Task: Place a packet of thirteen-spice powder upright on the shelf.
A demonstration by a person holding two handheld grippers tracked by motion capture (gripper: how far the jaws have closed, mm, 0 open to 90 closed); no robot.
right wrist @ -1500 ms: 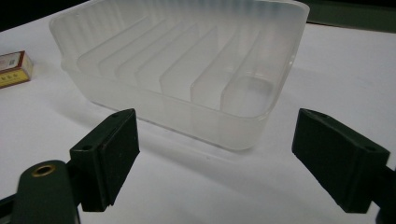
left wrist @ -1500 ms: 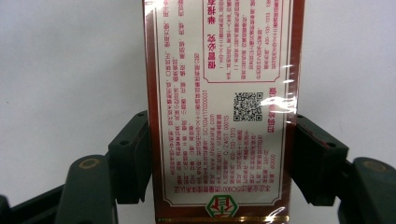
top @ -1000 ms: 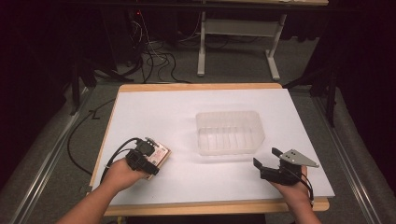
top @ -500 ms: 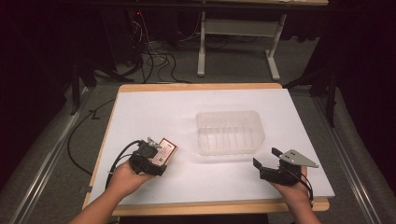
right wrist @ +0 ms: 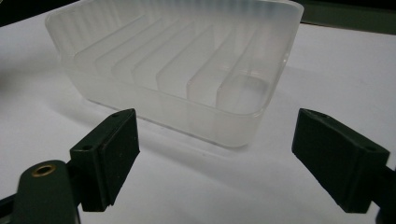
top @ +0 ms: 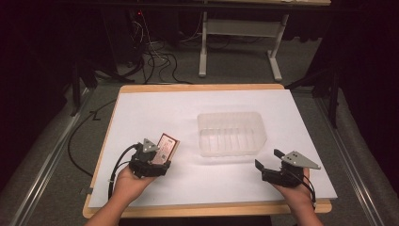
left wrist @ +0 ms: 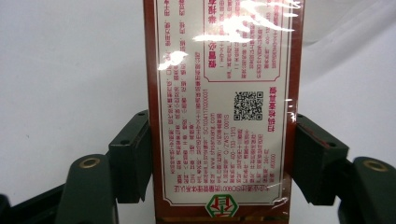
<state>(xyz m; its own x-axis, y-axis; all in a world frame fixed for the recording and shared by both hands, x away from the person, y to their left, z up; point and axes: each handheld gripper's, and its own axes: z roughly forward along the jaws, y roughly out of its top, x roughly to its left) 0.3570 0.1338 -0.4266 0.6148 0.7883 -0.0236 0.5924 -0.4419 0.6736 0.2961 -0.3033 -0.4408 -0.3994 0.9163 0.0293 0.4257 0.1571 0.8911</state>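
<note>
We see the left gripper (top: 157,162) clamped across a stiff, light, glossy, likely slippery red box (left wrist: 224,107) left of the tray (top: 231,133), right gripper (top: 270,160) spread empty beside it.

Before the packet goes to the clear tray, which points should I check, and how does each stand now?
1. Left tool shut on the red packet: ok.
2. Packet held on both sides by the jaws: ok.
3. Clear tray free of items: ok.
4. Right tool open, apart from the tray: ok.
5. White table sheet between packet and tray free: ok.
6. Grip firm enough: cannot tell.
</note>
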